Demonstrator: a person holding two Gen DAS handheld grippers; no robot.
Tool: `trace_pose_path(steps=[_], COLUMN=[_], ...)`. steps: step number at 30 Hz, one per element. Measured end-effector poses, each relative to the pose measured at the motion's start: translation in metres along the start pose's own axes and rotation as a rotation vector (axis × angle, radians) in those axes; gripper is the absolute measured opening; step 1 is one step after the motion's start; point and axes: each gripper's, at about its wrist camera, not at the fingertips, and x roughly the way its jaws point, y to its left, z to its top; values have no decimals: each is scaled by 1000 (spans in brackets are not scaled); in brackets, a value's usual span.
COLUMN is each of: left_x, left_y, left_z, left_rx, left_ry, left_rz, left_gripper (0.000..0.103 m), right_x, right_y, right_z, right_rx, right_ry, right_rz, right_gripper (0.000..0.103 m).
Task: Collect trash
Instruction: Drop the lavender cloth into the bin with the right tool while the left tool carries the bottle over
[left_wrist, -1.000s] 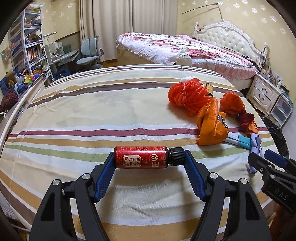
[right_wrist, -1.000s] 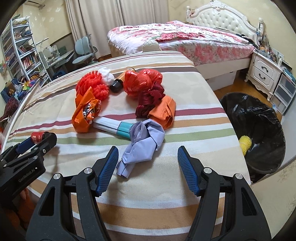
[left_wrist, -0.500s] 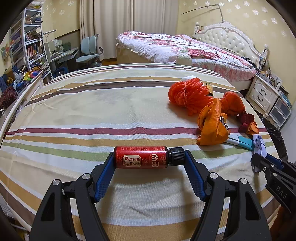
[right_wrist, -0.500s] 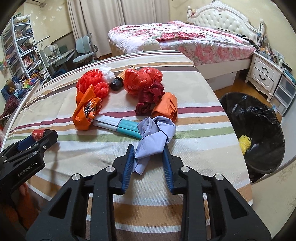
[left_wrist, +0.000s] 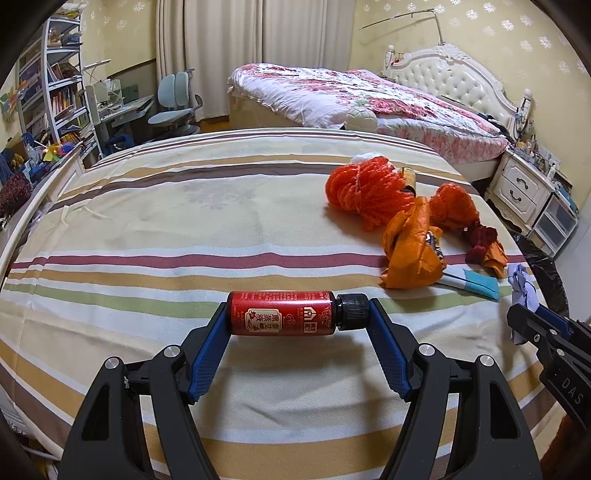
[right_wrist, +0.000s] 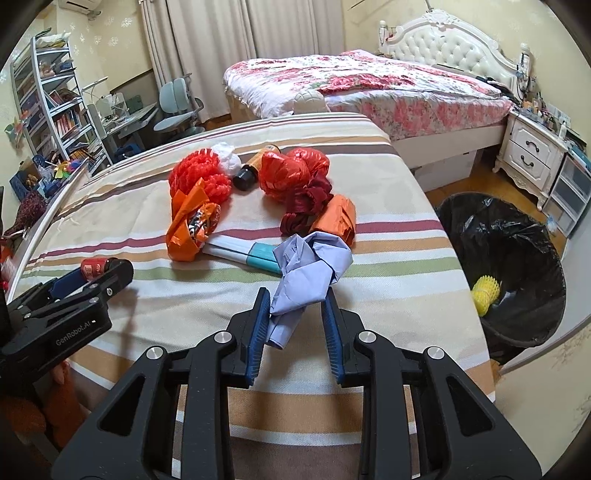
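Observation:
My left gripper (left_wrist: 297, 314) is shut on a red bottle (left_wrist: 282, 313) with a black cap, held sideways just above the striped bed cover (left_wrist: 166, 229). My right gripper (right_wrist: 295, 302) is shut on a crumpled lilac paper (right_wrist: 310, 273) near the bed's front right. Behind it lie an orange snack wrapper (right_wrist: 190, 225), a white and teal box (right_wrist: 243, 253), red mesh balls (right_wrist: 201, 173), a red plastic bag (right_wrist: 291, 171), dark red scraps (right_wrist: 306, 206), a folded orange bag (right_wrist: 334, 219) and a brown bottle (right_wrist: 253, 170).
A black-lined trash bin (right_wrist: 506, 258) stands on the floor right of the bed, with a yellow spiky ball (right_wrist: 485, 295) inside. A second bed (right_wrist: 369, 81), white nightstand (right_wrist: 532, 155), desk chair (right_wrist: 177, 107) and bookshelf (right_wrist: 55, 107) are farther back.
My right gripper closed from open onto the lilac paper and has lifted it slightly. My left gripper still holds the red bottle, nearly still.

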Motion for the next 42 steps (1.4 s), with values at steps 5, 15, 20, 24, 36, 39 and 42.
trace_pose_path(steps=[5, 15, 20, 24, 36, 39, 42], left_x=[-8, -18, -19, -17, 0, 13, 26], left_y=[-14, -54, -83, -112, -213, -234, -247], left_z=[1, 8, 12, 16, 29, 29, 27], left_rx=[23, 83, 126, 166, 285, 304, 315], left_ry=[-11, -37, -48, -57, -63, -49, -22], left_rz=[-30, -104, -135, -164, -246, -247, -240], left_gripper=[71, 71, 71, 71, 71, 71, 71], right_x=[-10, -28, -33, -35, -23, -14, -7], right_y=[-11, -52, -83, -106, -175, -190, -205], right_z=[2, 12, 15, 16, 15, 15, 13], right_rx=[14, 73, 111, 136, 222, 238, 269], right_ry=[-21, -68, -81, -90, -78, -70, -57], right_rz=[-11, -79, -121, -153, -221, -235, -239], right_gripper=[28, 28, 28, 28, 27, 22, 21])
